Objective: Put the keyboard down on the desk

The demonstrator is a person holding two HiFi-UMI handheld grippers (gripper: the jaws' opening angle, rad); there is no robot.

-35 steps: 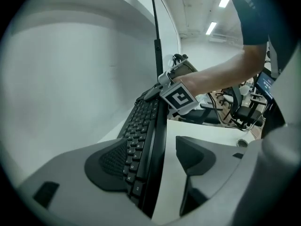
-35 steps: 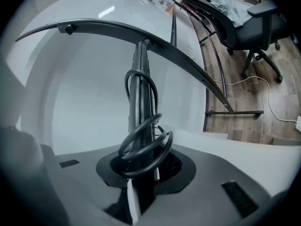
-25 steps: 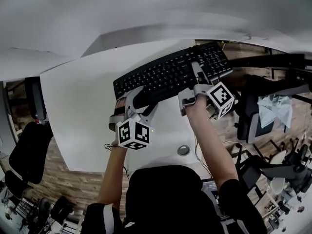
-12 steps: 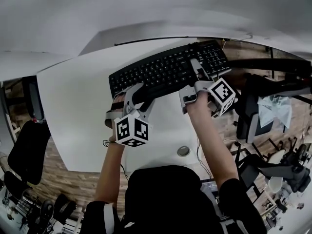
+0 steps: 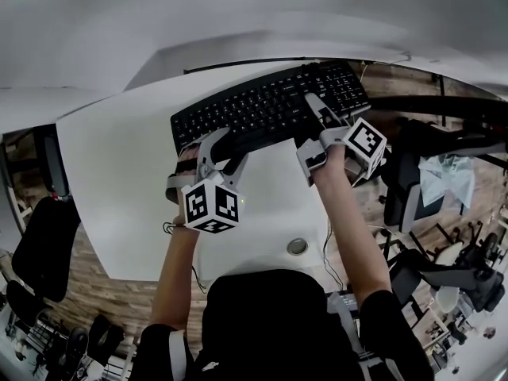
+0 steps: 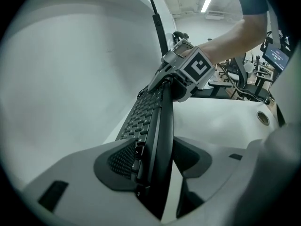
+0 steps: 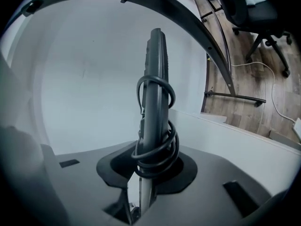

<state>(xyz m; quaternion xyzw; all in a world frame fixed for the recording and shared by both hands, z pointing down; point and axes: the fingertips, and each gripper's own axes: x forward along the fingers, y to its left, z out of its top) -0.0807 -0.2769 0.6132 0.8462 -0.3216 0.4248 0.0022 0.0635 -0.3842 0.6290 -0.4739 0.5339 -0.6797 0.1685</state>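
Observation:
A black keyboard point(image 5: 270, 105) is held over the back of the white desk point(image 5: 119, 165), long side across the view. My left gripper point(image 5: 218, 145) grips its near edge toward the left end; the jaws have just been closing, with the keyboard's edge point(image 6: 146, 112) between the pads. My right gripper point(image 5: 317, 116) is shut on the near edge further right. In the right gripper view the keyboard point(image 7: 154, 69) stands edge-on between the jaws, with its black cable point(image 7: 162, 149) looped around it. I cannot tell whether its far edge touches the desk.
A round cable hole point(image 5: 298, 246) sits in the desk near the person. Black office chairs stand left point(image 5: 44, 244) and right point(image 5: 413, 189) of the desk on the wooden floor. A black rail point(image 7: 188, 18) curves past the desk's far side.
Both grippers and the keyboard have shifted a little to the left and further out over the desk. Both keep hold of its near edge.

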